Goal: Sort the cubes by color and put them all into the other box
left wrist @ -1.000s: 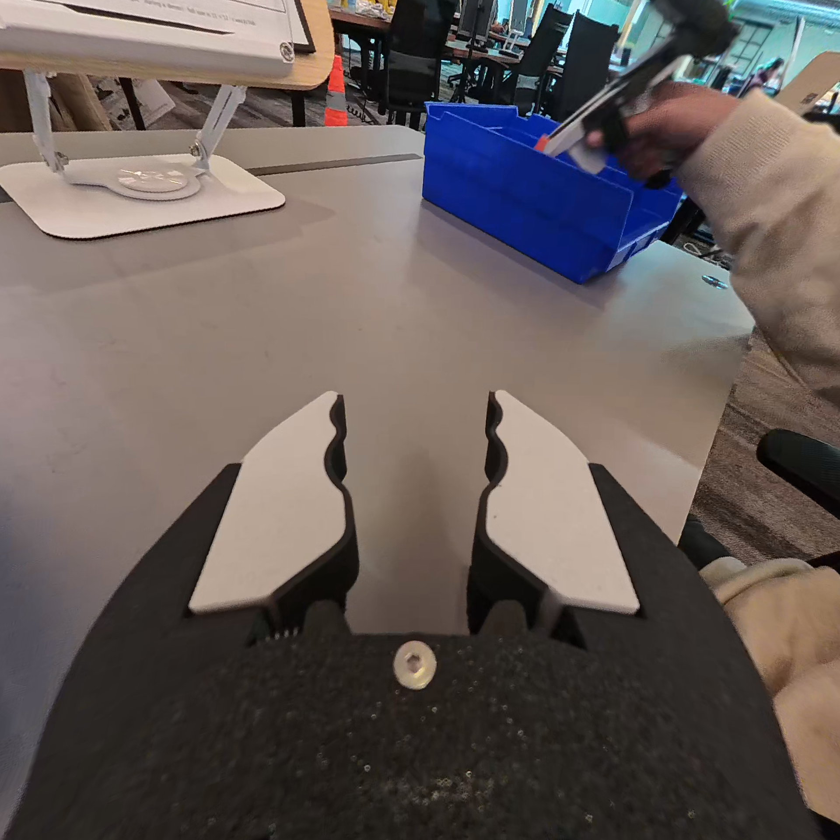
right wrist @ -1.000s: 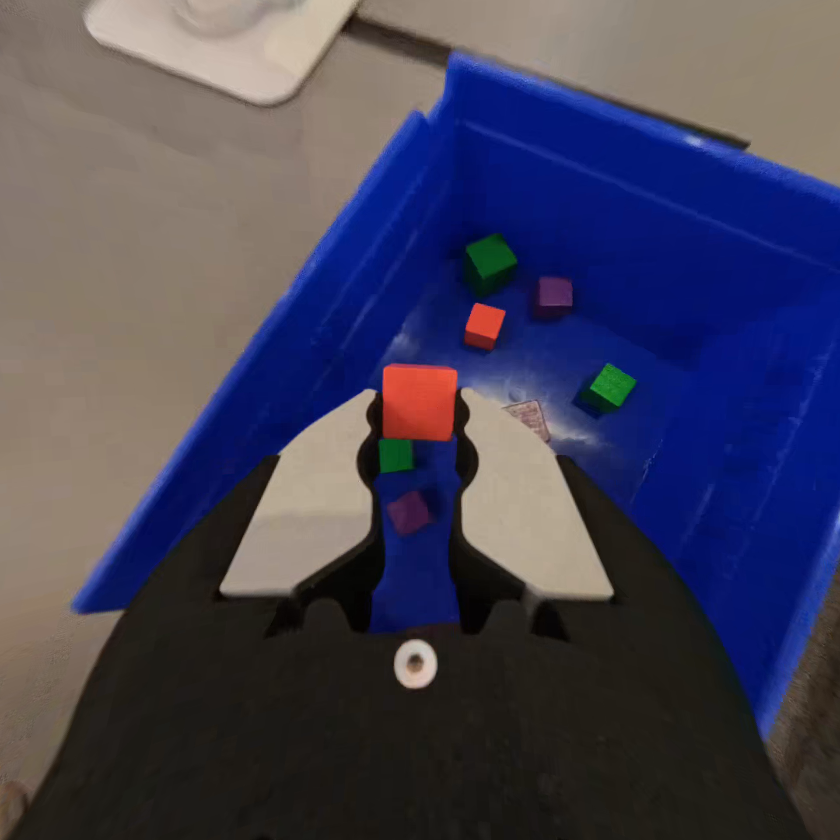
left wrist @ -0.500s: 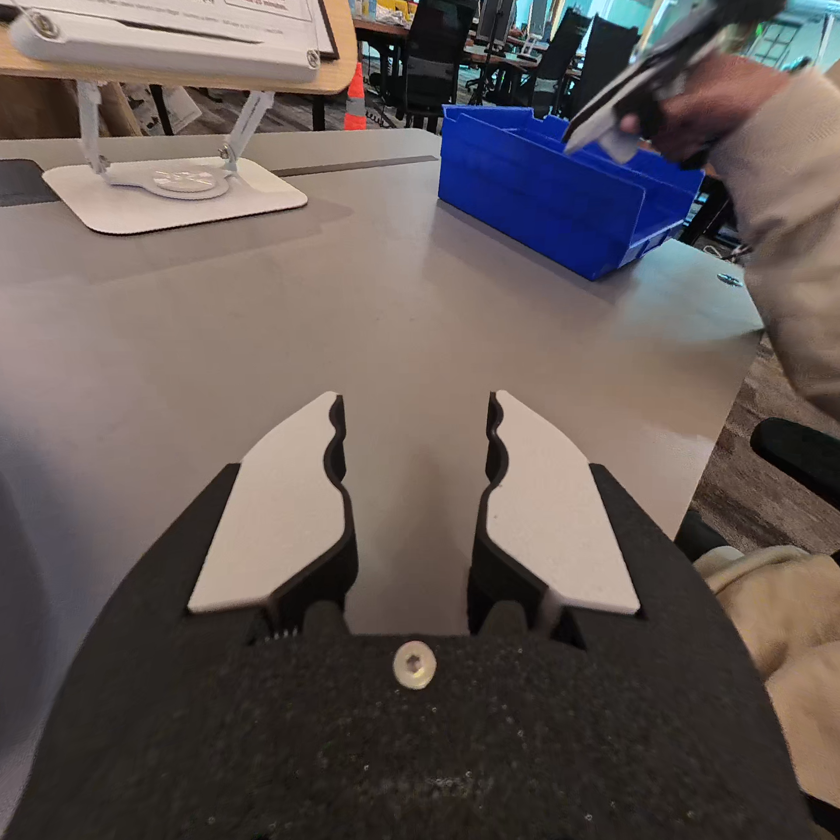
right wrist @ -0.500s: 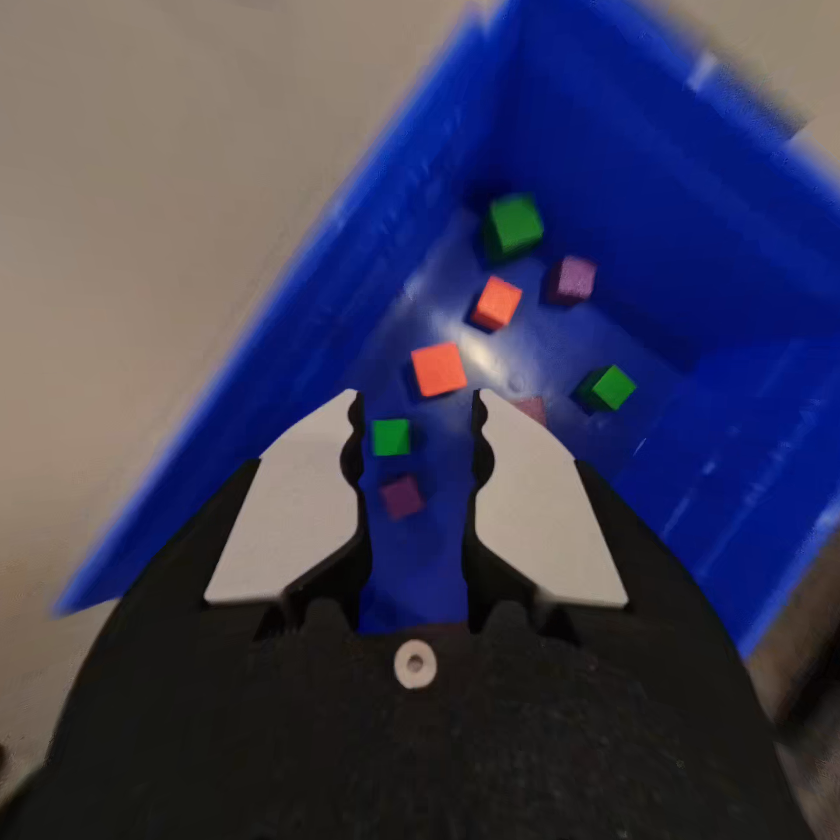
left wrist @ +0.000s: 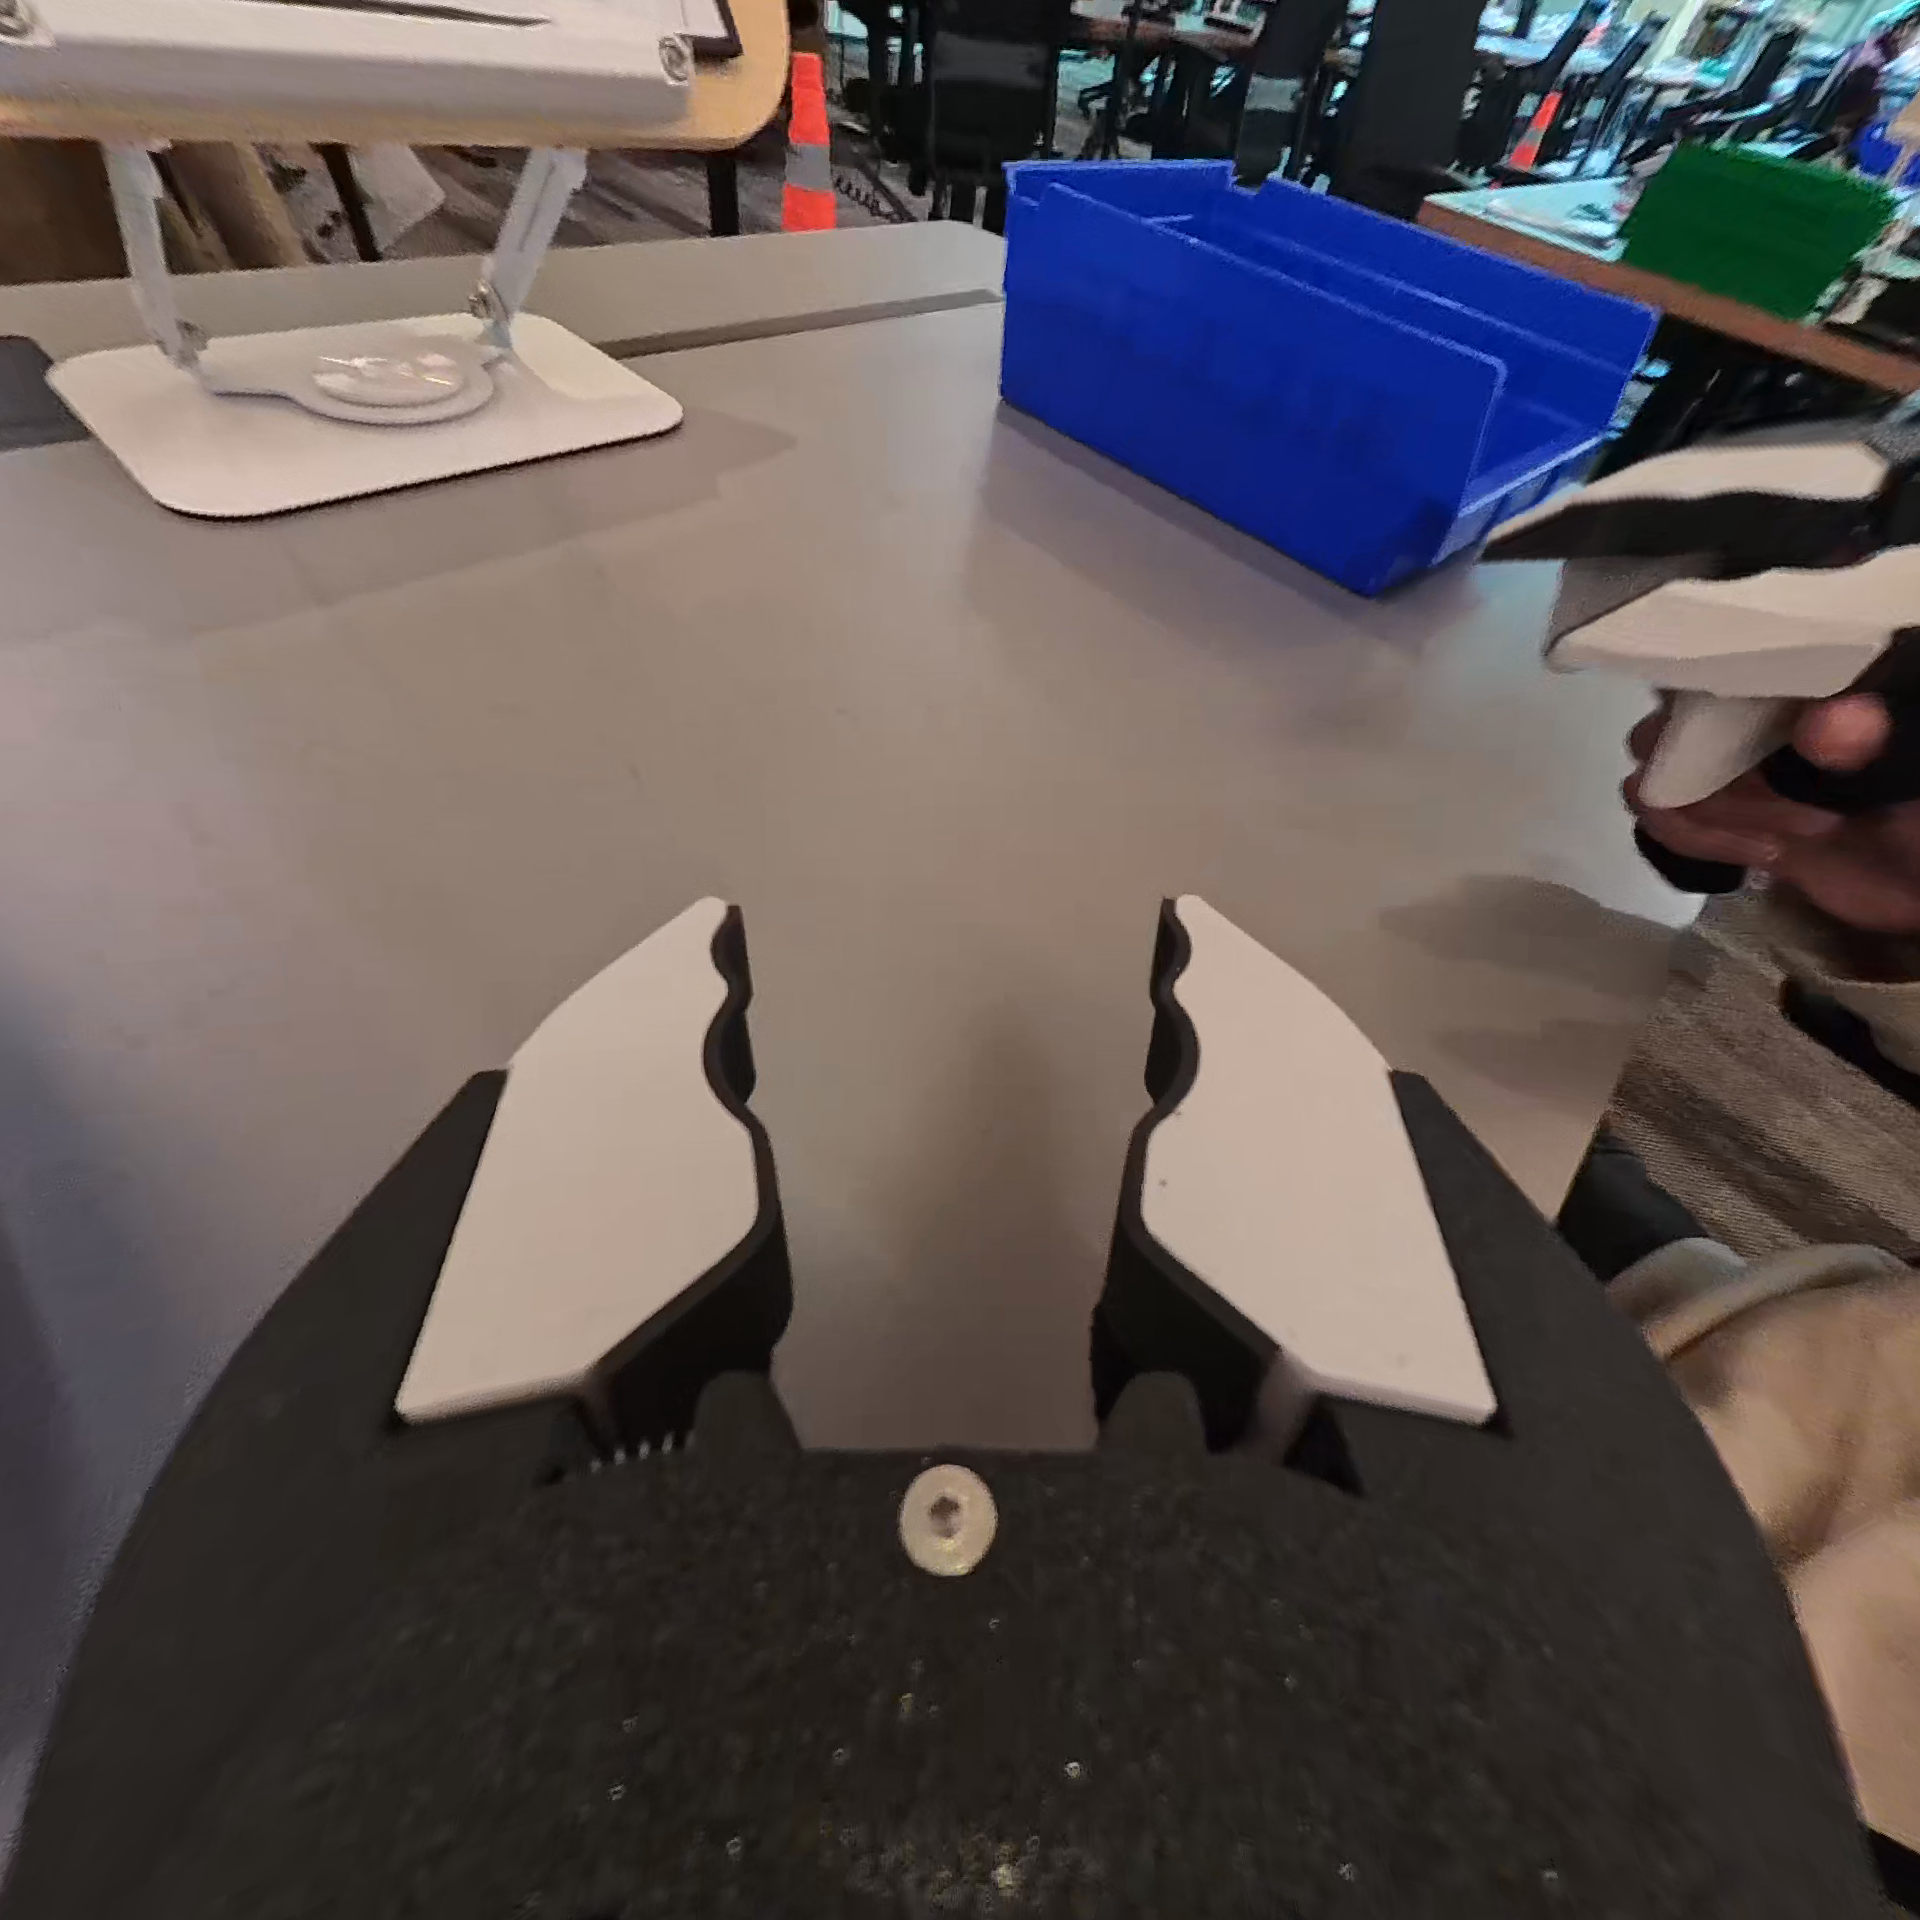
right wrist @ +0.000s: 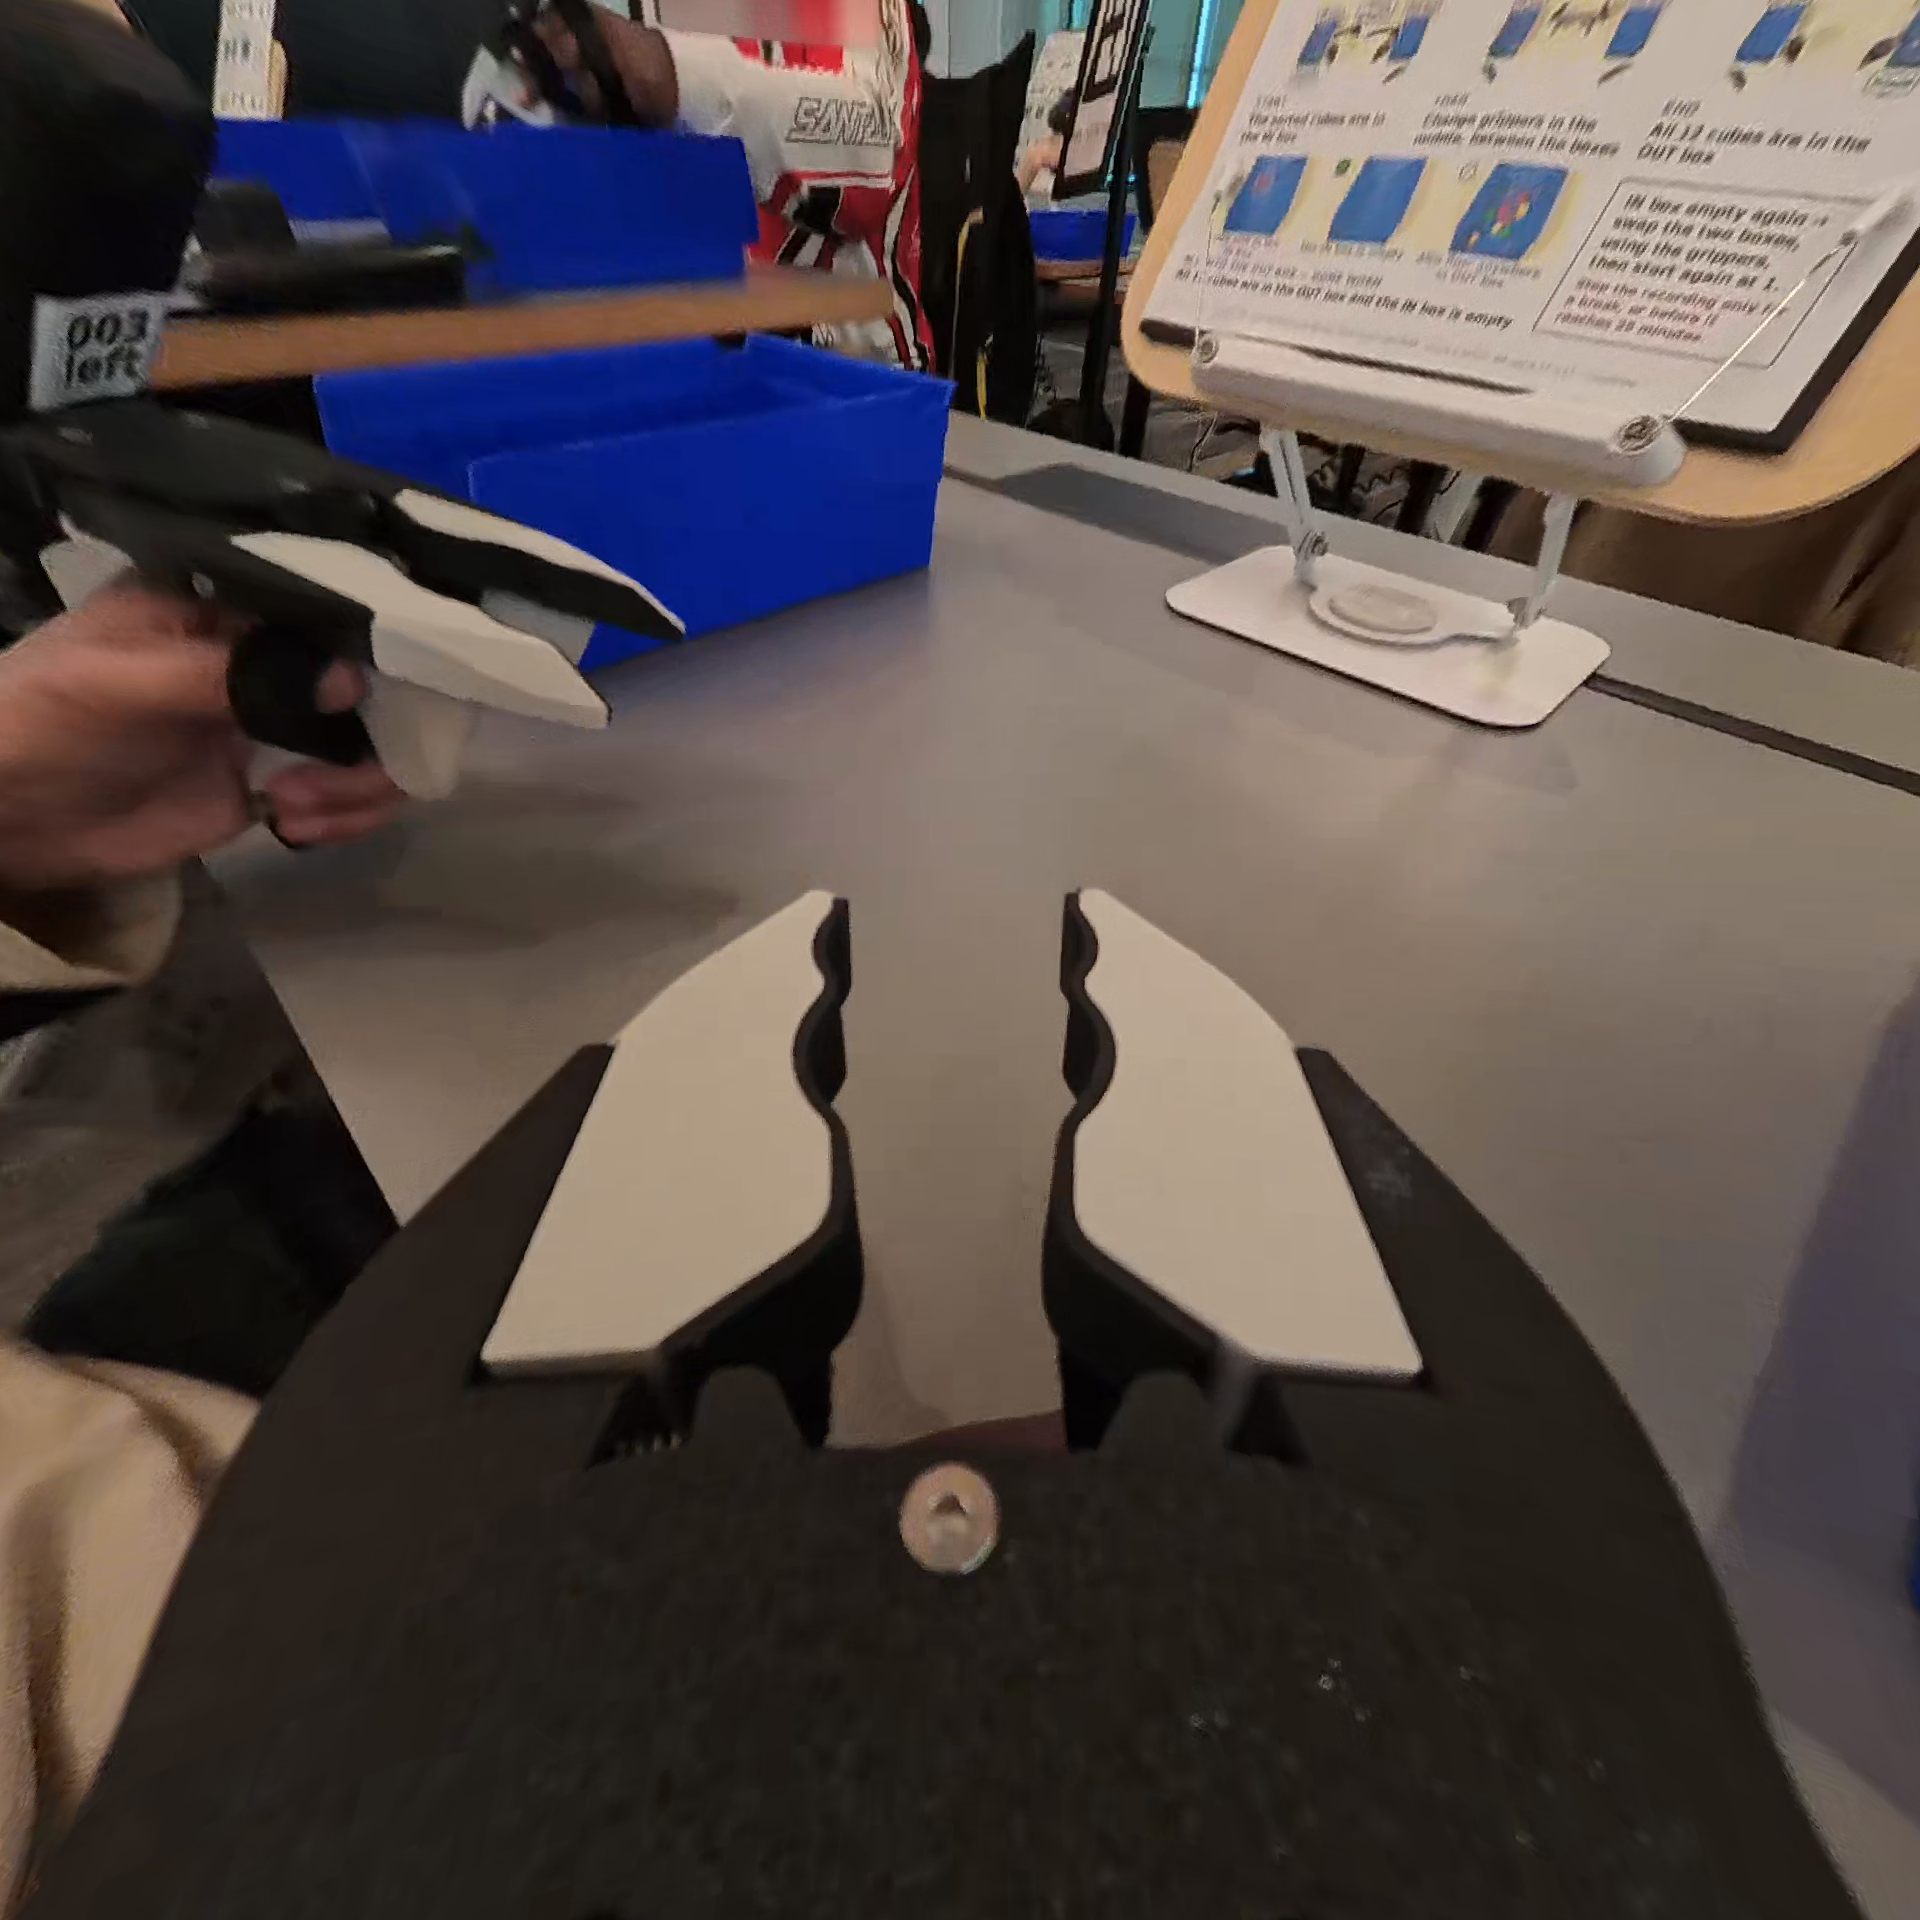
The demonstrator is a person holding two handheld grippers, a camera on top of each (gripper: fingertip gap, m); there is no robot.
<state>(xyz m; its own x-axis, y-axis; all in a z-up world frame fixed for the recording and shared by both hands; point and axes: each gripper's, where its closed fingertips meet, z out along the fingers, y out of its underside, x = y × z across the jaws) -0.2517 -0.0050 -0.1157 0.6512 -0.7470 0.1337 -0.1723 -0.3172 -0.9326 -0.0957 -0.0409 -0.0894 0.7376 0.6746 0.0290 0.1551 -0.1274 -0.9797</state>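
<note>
My left gripper (left wrist: 951, 914) is open and empty, low over the grey table (left wrist: 623, 727). A blue box (left wrist: 1299, 416) stands at the far right of it; its inside is hidden. My right gripper (right wrist: 951, 904) is open and empty over the table's middle. It also shows at the right edge of the left wrist view (left wrist: 1527, 592), held in a hand in front of the blue box. A second blue box (right wrist: 675, 488) stands at the far left behind my left gripper (right wrist: 644, 665). No cubes show in either view.
A white stand (right wrist: 1382, 634) holding an instruction board (right wrist: 1538, 208) sits at the back of the table; it also shows in the left wrist view (left wrist: 364, 416). The table edge runs along the near side (left wrist: 1621, 1039). Other tables, chairs and a person stand beyond.
My right gripper opened and dropped the orange cube into the blue box, then pulled back out to the middle of the table. My left gripper stayed open and hardly moved.
</note>
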